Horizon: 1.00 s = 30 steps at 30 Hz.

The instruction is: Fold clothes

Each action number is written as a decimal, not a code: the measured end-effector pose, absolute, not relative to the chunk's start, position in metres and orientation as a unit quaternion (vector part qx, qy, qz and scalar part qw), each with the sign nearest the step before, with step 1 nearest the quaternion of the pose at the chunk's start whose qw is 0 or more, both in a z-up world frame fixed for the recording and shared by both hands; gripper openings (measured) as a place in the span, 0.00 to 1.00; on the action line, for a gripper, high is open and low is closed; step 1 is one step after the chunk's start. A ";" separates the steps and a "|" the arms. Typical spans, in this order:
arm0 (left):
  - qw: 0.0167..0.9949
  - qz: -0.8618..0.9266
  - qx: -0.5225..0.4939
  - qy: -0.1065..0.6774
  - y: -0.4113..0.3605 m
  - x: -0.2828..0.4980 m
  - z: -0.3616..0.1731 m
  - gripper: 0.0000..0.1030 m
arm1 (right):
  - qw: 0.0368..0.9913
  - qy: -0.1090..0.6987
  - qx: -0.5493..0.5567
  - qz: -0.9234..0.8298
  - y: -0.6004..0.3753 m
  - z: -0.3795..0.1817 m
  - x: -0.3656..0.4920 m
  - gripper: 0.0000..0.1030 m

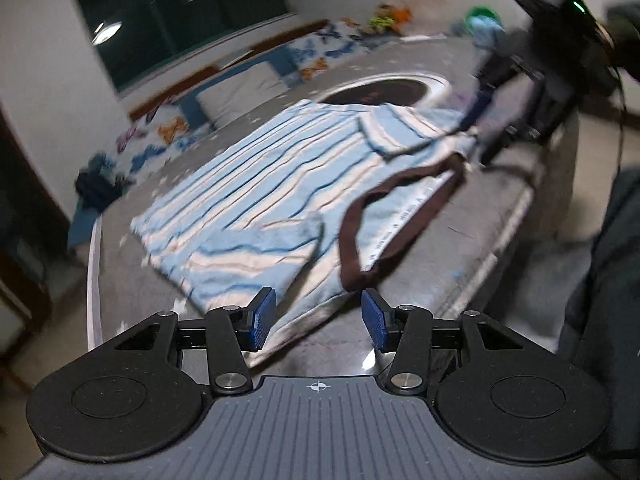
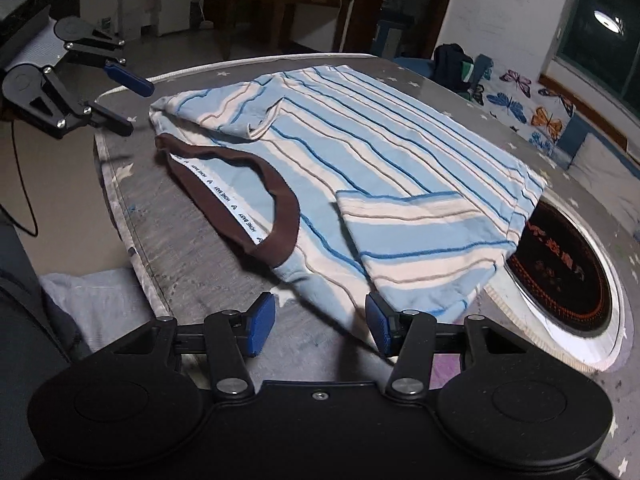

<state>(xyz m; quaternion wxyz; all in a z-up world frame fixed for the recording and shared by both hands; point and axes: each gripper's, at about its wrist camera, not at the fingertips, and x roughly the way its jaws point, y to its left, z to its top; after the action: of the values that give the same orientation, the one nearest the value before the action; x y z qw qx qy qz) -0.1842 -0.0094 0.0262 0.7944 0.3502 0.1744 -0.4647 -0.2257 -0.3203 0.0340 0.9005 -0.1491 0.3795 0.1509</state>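
Observation:
A light-blue and white striped shirt (image 2: 380, 148) with a brown collar (image 2: 280, 216) lies flat on the grey round table (image 2: 192, 264). Both sleeves are folded inward: one (image 2: 420, 240) near my right gripper, the other (image 2: 228, 116) at the far shoulder. My right gripper (image 2: 319, 326) is open just above the near shoulder edge, holding nothing. In the left wrist view the shirt (image 1: 260, 184) stretches away, its collar (image 1: 384, 216) close ahead. My left gripper (image 1: 318, 318) is open over the shirt's near corner. It also shows as the left gripper (image 2: 140, 110) beyond the far shoulder.
A round black cooktop (image 2: 560, 272) is set into the table's middle, partly under the shirt's hem. A butterfly-print mat (image 2: 536, 116) and a dark bag (image 2: 452, 60) lie beyond the table. A dark sleeve (image 1: 612, 272) is at the right edge.

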 end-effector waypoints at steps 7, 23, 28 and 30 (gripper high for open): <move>0.769 -0.486 0.383 0.163 -0.033 -0.176 0.011 0.47 | 0.895 0.379 -0.169 0.162 -0.313 0.032 -0.223 0.38; 0.765 -0.523 0.318 0.201 -0.021 -0.181 0.020 0.08 | 0.874 0.391 -0.202 0.204 -0.298 0.035 -0.232 0.04; 0.769 -0.522 0.311 0.198 -0.006 -0.197 0.027 0.08 | 0.864 0.396 -0.206 0.233 -0.289 0.047 -0.256 0.04; 0.778 -0.514 0.305 0.193 -0.010 -0.190 0.033 0.08 | 0.867 0.390 -0.207 0.232 -0.287 0.051 -0.257 0.04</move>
<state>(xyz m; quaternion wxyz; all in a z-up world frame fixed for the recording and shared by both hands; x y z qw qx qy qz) -0.1899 -0.0095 0.0328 0.7782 0.3050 0.1933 -0.5139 -0.2575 -0.2871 0.0514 0.8666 -0.2066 0.3904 0.2320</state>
